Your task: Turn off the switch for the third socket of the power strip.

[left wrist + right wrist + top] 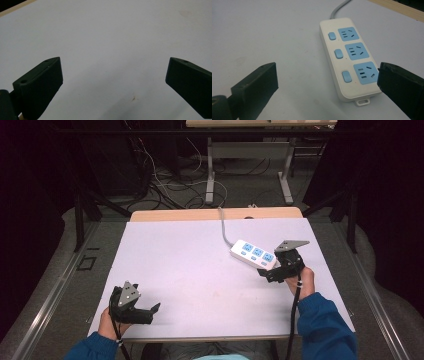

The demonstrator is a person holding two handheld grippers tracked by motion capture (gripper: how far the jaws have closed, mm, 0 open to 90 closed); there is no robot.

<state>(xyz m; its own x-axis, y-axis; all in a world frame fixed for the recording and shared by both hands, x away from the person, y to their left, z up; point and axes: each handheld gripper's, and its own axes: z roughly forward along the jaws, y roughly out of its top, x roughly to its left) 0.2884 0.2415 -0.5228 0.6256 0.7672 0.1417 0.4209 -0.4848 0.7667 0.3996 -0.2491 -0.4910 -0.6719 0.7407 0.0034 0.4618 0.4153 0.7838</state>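
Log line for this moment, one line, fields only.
left claw: open, empty, near edge | right claw: open, beside power strip | strip: flat on table, untouched

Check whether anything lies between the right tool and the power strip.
Nothing visible does. The right tool is open and sits just short of the near end of the power strip. In the right gripper view there is bare white table between the jaws, with the strip's end socket beside the right-hand jaw.

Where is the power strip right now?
In the high view the power strip lies flat on the table's far right part, just ahead of the open right gripper.
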